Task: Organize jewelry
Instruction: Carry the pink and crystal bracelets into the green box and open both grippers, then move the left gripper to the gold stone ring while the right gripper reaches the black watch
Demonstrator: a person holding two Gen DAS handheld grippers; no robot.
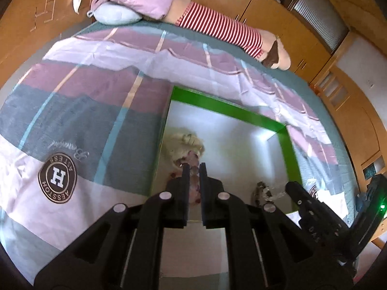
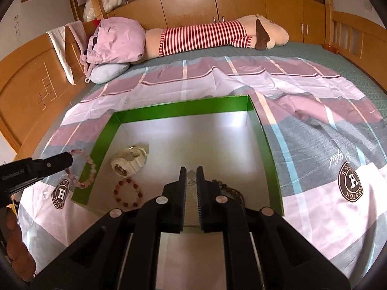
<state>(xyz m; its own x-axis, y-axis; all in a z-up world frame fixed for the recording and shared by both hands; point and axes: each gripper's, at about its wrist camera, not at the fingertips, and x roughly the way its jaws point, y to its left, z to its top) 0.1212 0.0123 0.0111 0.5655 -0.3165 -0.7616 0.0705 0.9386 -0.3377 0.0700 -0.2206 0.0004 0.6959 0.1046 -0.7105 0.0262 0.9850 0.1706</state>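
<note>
Left wrist: left tool [image 1: 193, 166] clenched on pink bead bracelet [image 1: 193, 176] over green tray [image 1: 225, 108], cream watch [image 1: 183, 145] beyond. Right wrist: right tool [image 2: 191, 170] clenched, probably on a thin clear chain [image 2: 191, 176]; red bracelet [image 2: 128, 193], dark beads [image 2: 229, 191] in tray on bed [image 2: 326, 130].

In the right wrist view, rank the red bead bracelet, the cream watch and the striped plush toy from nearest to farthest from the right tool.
1. Red bead bracelet: on the box floor, just left of the right tool.
2. Cream watch: farther left and back, inside the green box.
3. Striped plush toy: at the bed's far edge.
</note>
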